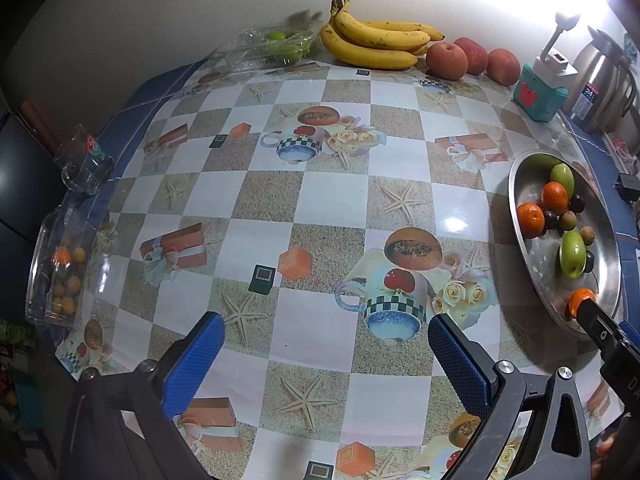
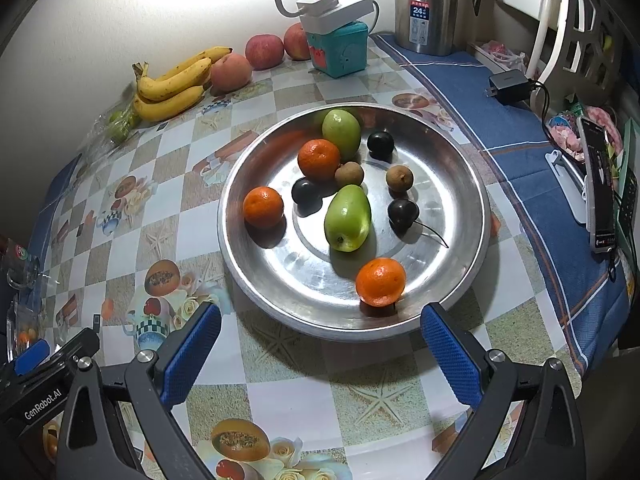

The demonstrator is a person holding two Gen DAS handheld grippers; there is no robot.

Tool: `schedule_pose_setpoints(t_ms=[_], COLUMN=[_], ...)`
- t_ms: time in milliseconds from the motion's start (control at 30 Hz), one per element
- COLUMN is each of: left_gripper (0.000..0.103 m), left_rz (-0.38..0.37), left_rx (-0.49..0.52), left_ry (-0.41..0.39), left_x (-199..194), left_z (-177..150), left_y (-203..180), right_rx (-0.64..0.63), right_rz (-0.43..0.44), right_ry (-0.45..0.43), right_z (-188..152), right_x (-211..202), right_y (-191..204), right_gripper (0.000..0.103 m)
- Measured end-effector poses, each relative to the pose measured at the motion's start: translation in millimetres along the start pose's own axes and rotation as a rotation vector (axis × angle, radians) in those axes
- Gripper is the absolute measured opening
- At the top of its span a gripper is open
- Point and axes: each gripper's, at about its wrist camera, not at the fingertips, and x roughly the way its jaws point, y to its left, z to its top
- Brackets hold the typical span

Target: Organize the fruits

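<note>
A round metal plate (image 2: 460, 184) holds three oranges, two green fruits, dark plums and small brown fruits. The nearest orange (image 2: 380, 281) lies at the plate's front rim. My right gripper (image 2: 320, 344) is open and empty, just in front of the plate and a little behind that orange. My left gripper (image 1: 326, 344) is open and empty above the checked tablecloth, left of the plate (image 1: 528, 248). Bananas (image 1: 372, 40), three apples (image 1: 446, 60) and a clear box of green fruit (image 1: 276, 46) lie along the far wall.
A clear box of small orange fruits (image 1: 60, 272) and a glass mug (image 1: 84, 160) stand at the table's left edge. A teal box with a power strip (image 2: 338, 48), a steel flask (image 2: 426, 4), a charger (image 2: 508, 86) and a phone (image 2: 600, 188) stand at the right.
</note>
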Motion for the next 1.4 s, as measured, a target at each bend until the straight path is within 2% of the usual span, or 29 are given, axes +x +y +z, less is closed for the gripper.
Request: schedule_pose_setpoints(t_ms=[1400], left_gripper=[0.103], left_rz=[0.005], left_rx=[-0.002], left_ry=[0.007], left_x=[2.7], left_z=[-1.2], left_y=[3.2], right_rx=[0.001], right_rz=[-0.002], right_ry=[0.01], right_z=[-2.0], right_x=[3.9], right_y=[1.0], right_gripper=[0.1])
